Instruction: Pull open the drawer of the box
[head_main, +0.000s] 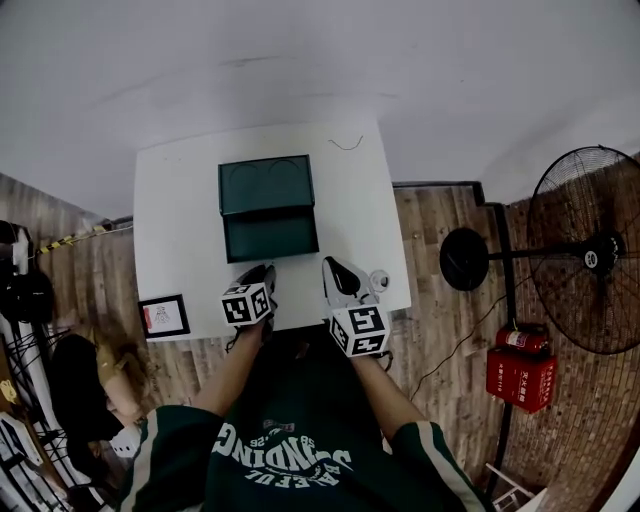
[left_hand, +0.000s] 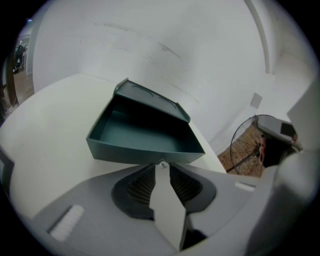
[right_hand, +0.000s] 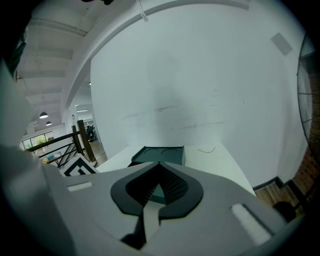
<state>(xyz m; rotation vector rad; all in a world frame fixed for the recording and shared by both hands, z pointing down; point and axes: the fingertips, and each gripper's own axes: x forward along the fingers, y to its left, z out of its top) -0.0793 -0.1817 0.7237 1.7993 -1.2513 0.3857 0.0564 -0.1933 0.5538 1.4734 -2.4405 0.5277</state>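
Observation:
A dark green box (head_main: 266, 184) stands mid-table, and its drawer (head_main: 270, 236) is pulled out toward me, empty inside. In the left gripper view the drawer (left_hand: 145, 132) fills the middle, with a small silver knob (left_hand: 161, 163) on its front wall. My left gripper (left_hand: 161, 166) has its jaw tips closed on either side of that knob. From the head view the left gripper (head_main: 267, 270) sits right at the drawer's front. My right gripper (head_main: 334, 266) hovers beside it, off the drawer's right corner. The right gripper (right_hand: 159, 164) is shut with nothing held; the box (right_hand: 161, 153) shows beyond its tips.
On the white table (head_main: 180, 200) a small framed card (head_main: 163, 315) lies at the front left and a small round white object (head_main: 379, 280) at the front right. A thin wire (head_main: 346, 145) lies behind the box. A floor fan (head_main: 590, 250) and red extinguishers (head_main: 520, 375) stand right.

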